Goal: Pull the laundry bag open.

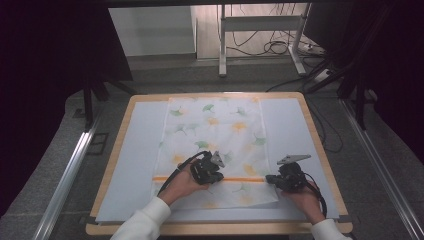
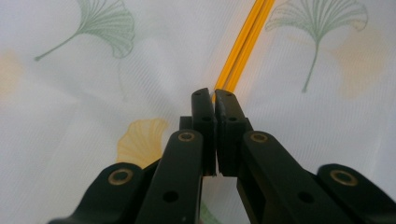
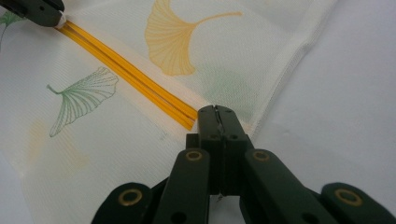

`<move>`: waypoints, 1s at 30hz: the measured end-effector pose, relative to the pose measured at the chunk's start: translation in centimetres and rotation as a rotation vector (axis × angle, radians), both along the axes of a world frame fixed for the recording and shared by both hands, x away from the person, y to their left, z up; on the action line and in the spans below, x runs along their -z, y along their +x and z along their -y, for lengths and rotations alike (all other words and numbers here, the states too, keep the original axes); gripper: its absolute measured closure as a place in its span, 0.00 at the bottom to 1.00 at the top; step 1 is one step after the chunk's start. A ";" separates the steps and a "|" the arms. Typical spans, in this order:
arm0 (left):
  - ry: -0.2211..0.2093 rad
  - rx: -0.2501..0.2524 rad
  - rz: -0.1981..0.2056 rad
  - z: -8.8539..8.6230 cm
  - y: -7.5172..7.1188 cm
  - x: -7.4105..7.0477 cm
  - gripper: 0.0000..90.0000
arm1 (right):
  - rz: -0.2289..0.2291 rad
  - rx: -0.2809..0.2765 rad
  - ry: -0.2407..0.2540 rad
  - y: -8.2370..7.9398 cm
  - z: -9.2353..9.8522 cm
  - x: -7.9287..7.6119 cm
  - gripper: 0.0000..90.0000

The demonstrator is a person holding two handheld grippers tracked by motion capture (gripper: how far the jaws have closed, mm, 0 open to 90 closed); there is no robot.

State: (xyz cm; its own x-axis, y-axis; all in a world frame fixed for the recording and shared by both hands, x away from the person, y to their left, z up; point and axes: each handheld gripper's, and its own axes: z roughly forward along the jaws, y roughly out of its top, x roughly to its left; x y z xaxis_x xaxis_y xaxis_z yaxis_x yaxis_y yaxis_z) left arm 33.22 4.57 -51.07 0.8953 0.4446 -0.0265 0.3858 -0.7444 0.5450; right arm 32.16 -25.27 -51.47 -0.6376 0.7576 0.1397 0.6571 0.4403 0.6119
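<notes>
While both of my hand-held grippers are down on the cloth (image 1: 215, 145), here's my read on it: one thin white fabric printed with green and yellow ginkgo leaves, lying flat mid-surface and reaching from the far edge almost to the near edge. It looks light, soft and floppy, so I reckon it'll drape and wrinkle, not hold shape. One double orange stripe (image 1: 240, 179) runs across it near the near edge. My left hand-held gripper (image 2: 215, 100) is clenched right at that stripe, apparently pinching a bit of fabric. My right hand-held gripper (image 3: 217, 116) is clamped on the stripe's end by the cloth's right hem. Best holds are hems and corners, I'd say. Count: one cloth, two grippers, one pale mat (image 1: 135, 150) underneath.
</notes>
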 end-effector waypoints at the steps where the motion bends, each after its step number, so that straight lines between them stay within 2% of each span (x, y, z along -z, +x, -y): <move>1: 0.005 -0.005 0.002 -0.3 0.0 0.0 0.98 | 0.000 0.000 0.000 0.0 0.0 0.0 1.00; 11: -0.005 -0.049 -0.009 -3.4 -0.4 0.2 0.98 | 0.000 0.000 0.000 0.0 0.0 0.0 1.00; 30: -0.004 -0.083 -0.007 -5.5 -1.2 0.3 0.98 | 0.002 -0.001 -0.001 0.0 0.0 0.0 1.00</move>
